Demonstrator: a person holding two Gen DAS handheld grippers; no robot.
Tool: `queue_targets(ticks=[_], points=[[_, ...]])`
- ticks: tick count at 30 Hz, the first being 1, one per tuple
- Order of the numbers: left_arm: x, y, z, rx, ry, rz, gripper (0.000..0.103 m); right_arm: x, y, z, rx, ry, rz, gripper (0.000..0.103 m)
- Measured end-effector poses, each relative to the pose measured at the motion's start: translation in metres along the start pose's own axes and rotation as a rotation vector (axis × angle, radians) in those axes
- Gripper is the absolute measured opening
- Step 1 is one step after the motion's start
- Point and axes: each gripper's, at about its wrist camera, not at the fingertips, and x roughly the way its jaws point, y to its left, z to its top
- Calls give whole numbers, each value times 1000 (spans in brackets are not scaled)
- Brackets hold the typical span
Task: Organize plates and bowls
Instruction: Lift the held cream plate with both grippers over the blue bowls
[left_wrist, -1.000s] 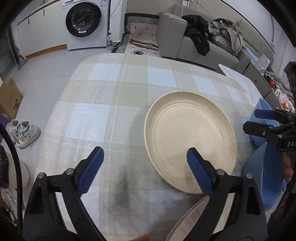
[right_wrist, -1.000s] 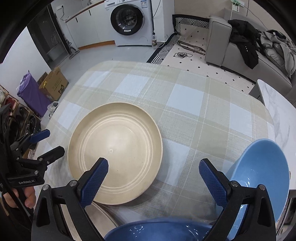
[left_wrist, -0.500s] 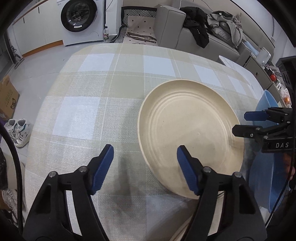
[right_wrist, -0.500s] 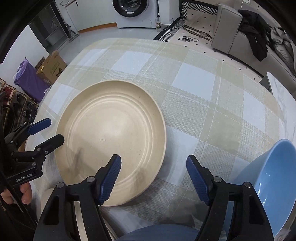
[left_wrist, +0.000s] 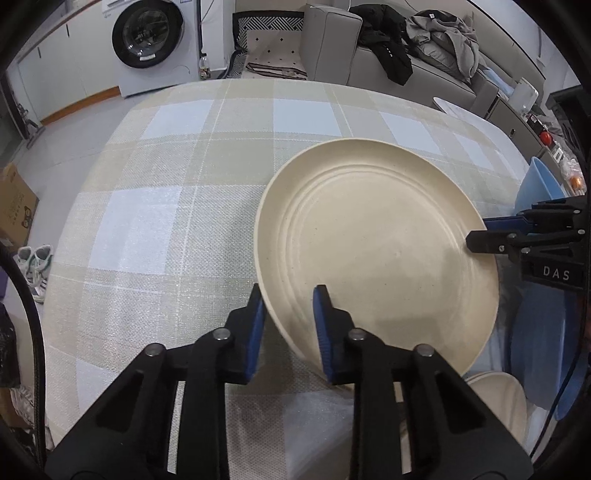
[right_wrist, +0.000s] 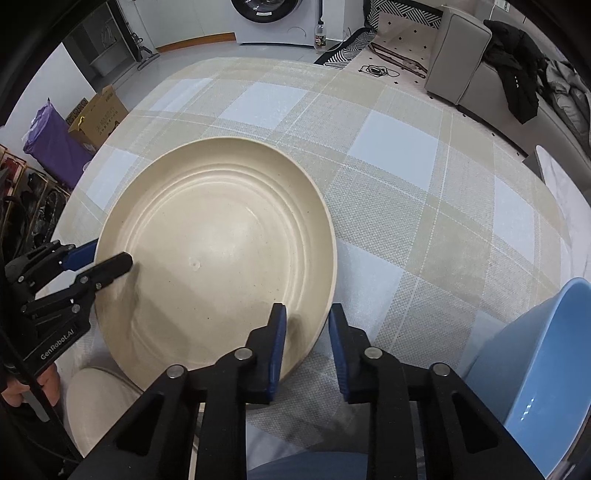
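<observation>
left gripper (left_wrist: 288, 314) clamping cream plate (left_wrist: 376, 243) rim | right gripper (right_wrist: 306, 332) gripping opposite rim | blue bowl (right_wrist: 535, 369) getting cut off at frame edge

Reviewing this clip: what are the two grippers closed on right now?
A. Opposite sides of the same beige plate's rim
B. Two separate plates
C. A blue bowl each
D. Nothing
A: the left gripper and right gripper each straddle the rim of the one beige plate, on opposite sides.
</observation>
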Motion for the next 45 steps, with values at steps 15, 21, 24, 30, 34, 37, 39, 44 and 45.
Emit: queue_targets(ticks=[15,21,24,30,34,37,39,44,45], points=[[-22,3,-7,-8,-47,36,20,-23,19,-11,-65,-111,-86,18],[-43,6,-11,-20,-76,34,20,-34,29,-13,-76,-133,-91,18],[-54,6,-13,-17,-90,40,20,-42,35,-18,-79,-152,-93,18],[-79,6,-21,-15,-126,41,20,-60,42,-28,-82,-185,-90,18],[-97,3,-29,-10,-148,39,20,-72,44,-36,-79,-209,-86,18],[-110,0,-35,-4,-164,37,20,-83,49,-45,-80,-226,-93,18],[-118,-2,-39,-1,-177,38,20,-91,51,-51,-82,-240,-94,18],[-136,-6,-51,2,-194,33,20,-105,55,-60,-76,-273,-100,18],[-140,-7,-54,4,-196,32,20,-108,57,-63,-75,-280,-101,18]])
